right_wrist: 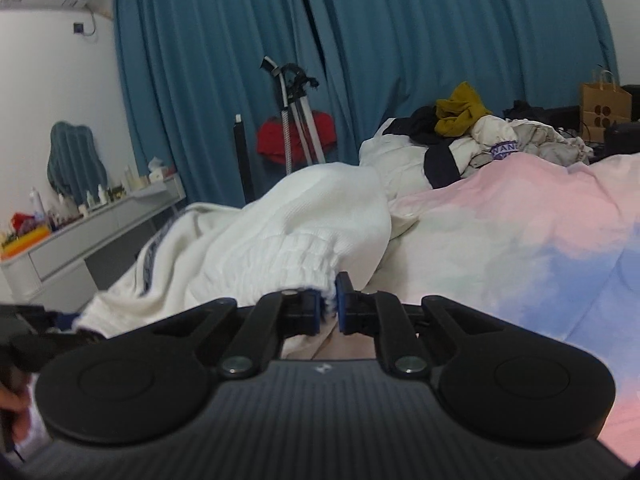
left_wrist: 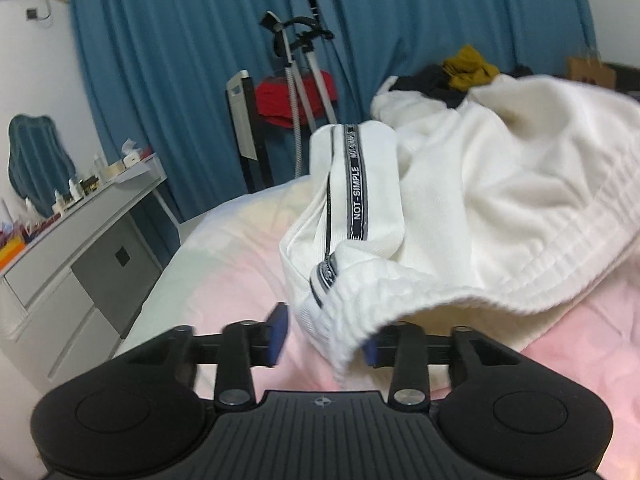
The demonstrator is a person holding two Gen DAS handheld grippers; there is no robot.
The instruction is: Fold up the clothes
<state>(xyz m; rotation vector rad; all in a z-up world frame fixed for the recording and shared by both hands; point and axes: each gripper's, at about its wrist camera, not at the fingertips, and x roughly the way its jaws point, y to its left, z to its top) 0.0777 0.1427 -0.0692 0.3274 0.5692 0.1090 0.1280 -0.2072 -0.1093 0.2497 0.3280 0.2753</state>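
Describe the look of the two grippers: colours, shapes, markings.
Both alike. The left gripper and right gripper have matte black bodies with ribbed centres bearing a small round emblem, a round disc on each side, black link arms on silver pivot bolts, and blue pads on black fingers. No cables or sleeves show.

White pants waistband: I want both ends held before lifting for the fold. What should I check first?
1. Right gripper shut on white pants waistband: ok.
2. Left gripper closed on waistband: not ok, pads apart around it.
3. Waistband taut between grippers: cannot tell.
4. Pant leg with striped tape lying flat: not ok, bunched.
5. Bedspread free of the right grip: cannot tell.
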